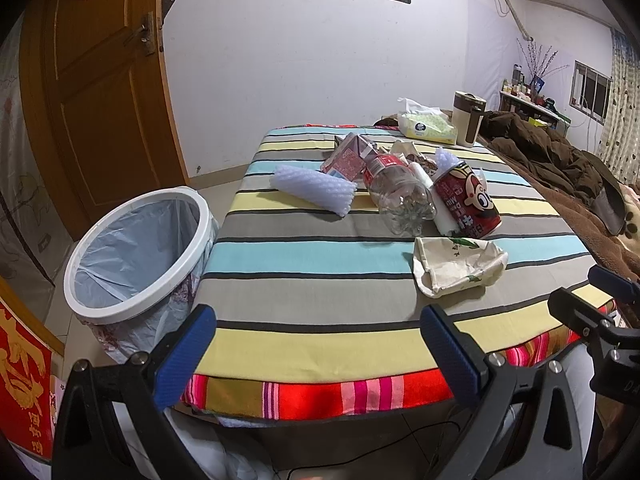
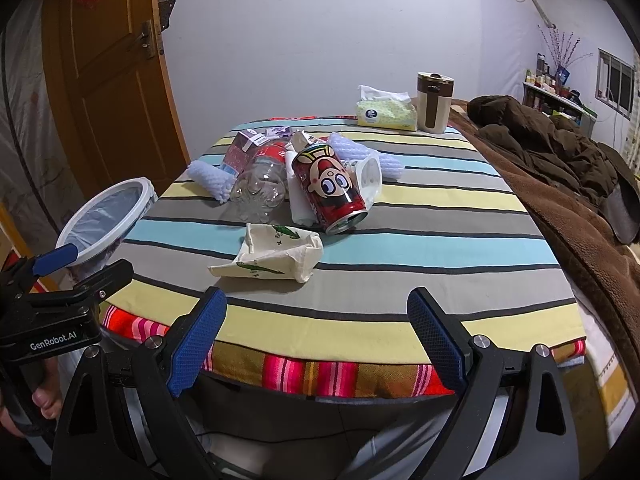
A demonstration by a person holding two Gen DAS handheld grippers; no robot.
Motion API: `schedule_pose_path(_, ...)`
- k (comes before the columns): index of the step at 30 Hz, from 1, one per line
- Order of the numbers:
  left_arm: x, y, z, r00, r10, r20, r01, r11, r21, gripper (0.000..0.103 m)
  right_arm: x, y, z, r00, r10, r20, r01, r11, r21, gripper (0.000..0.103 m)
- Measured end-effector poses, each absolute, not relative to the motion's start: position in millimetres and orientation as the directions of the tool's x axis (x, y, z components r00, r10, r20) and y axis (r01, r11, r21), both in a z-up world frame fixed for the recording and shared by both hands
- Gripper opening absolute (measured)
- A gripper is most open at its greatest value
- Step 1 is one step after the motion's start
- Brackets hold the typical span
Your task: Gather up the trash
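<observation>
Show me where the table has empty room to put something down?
The front stripes are bare, between the crumpled paper box and the table edge. The right side is bare too, from the red can to the brown blanket. The middle is crowded: clear bottle, foam nets, cartons.

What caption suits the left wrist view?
Open left gripper faces trash on striped table, lined bin beside it.

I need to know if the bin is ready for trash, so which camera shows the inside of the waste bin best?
The left wrist view: the waste bin sits close, its mouth open toward the camera, showing the plastic liner inside. In the right wrist view the bin is farther off, seen at a shallow angle and partly hidden by the left gripper.
</observation>
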State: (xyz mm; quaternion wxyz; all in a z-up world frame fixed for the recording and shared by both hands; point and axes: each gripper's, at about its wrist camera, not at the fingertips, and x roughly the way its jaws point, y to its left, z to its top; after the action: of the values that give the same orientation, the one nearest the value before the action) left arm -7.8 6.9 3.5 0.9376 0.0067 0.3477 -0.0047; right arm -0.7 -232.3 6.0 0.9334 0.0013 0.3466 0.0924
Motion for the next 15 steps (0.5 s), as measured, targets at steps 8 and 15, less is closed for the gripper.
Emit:
schedule_pose_path(8, -6.5, 5.8, 5.0, 0.758, -0.004, -0.652, 0.013, 1.000, 0.009, 0.103, -0.8, -232.0, 6.8, 0.743, 0.173, -0.647, -0.171, 0.983, 0.066, 0.094)
schedule_pose_path(15, -6.3, 6.6, 5.0, 0.755, -0.006, -0.655, 0.013, 1.000, 0.006, 0.103, -0.5, -230.4, 7.2, 0.743, 0.172, -0.647, -0.172, 0.983, 0.064, 0.094)
